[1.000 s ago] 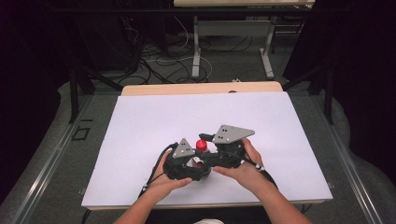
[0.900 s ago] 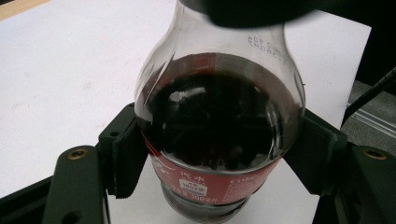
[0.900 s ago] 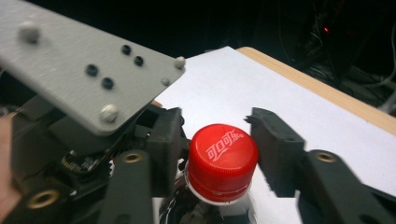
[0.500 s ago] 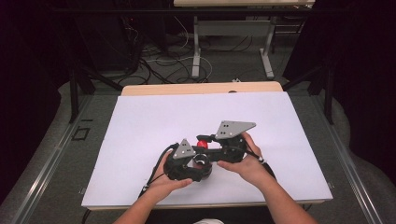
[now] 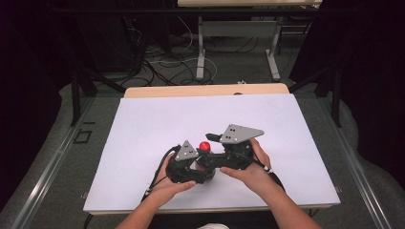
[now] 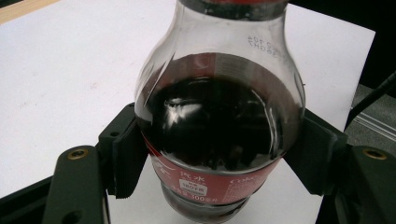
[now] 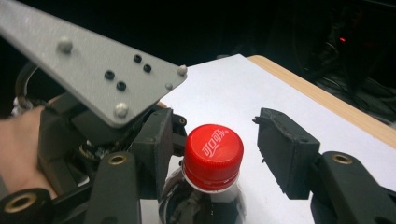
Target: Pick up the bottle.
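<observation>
**Cola bottle held fast at the near edge of the table**

A small clear bottle point(image 6: 219, 121) stands upright on the white table point(image 5: 143, 129), toward its near edge and roughly at the middle. It holds dark cola that rises into the rounded shoulder, with a band of empty plastic above the liquid line. A red label point(image 6: 205, 179) wraps the lower body, and a red cap point(image 7: 213, 150) with white lettering sits on the neck; from the high view that cap point(image 5: 204, 146) shows as a red dot between the two tools.

The left gripper point(image 6: 219, 163) is clamped on the bottle's lower body, its two black pads point(image 6: 127, 161) pressed against the label on either side. The person's left hand point(image 5: 168, 183) wraps the tool from below, with a cable trailing toward the table's front edge.

The right gripper point(image 7: 219, 154) reaches in at cap height. Its jaws stand apart on either side of the cap and have just been opening; the left pad point(image 7: 156, 149) sits just beside the cap, while the right pad stands clear of it with white table visible in the gap. The right hand point(image 5: 248, 169) steadies that tool, and its grey three-cornered plate point(image 5: 241, 133) faces upward.

Beyond the table's far wooden edge point(image 5: 205, 90), cables point(image 5: 162, 67) lie on a dark floor beside grey metal table legs point(image 5: 201, 52).
</observation>
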The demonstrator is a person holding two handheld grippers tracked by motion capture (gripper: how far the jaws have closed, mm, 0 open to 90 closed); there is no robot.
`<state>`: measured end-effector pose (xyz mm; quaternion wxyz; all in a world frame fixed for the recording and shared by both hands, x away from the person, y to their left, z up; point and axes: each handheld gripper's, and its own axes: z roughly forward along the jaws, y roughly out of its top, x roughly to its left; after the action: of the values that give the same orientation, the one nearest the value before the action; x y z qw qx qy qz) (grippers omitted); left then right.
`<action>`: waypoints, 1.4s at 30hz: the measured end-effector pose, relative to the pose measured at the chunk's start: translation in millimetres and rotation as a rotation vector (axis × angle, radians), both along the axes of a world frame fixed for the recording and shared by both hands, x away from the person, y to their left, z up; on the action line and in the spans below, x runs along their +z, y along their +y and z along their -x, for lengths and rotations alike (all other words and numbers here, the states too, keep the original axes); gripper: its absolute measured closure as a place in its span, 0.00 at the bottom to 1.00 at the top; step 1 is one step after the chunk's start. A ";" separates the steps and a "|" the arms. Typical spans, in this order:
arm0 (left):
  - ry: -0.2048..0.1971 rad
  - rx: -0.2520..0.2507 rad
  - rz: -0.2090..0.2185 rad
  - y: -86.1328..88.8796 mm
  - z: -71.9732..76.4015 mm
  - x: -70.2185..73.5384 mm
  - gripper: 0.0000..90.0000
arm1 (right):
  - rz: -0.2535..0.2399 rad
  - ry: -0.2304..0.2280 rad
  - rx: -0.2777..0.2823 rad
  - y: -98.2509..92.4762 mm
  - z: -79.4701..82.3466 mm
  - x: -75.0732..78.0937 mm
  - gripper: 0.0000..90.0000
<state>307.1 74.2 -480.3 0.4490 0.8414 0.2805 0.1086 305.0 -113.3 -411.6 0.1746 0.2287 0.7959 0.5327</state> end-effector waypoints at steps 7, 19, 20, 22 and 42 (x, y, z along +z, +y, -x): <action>0.009 -0.006 -0.013 -0.4 -0.1 -0.5 0.33 | -0.011 0.043 -0.108 9.3 3.3 -3.4 0.60; -0.004 -0.025 -0.021 -2.6 1.9 -0.5 0.33 | 0.030 0.039 0.203 -7.0 -22.8 -2.1 0.68; -0.003 -0.025 -0.016 -3.6 2.2 -0.6 0.33 | 0.037 0.036 0.245 -8.9 -25.8 -1.5 0.68; -0.002 -0.025 -0.015 -4.2 2.3 -0.4 0.33 | 0.054 0.029 0.287 -11.3 -29.5 -0.1 0.67; -0.001 0.013 -0.006 0.6 -0.5 -0.1 0.33 | 0.037 0.025 -0.090 13.7 4.3 -2.0 0.64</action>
<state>307.6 74.9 -480.5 0.4457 0.8410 0.2853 0.1125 300.7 -99.6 -413.5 0.1927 0.2678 0.7967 0.5064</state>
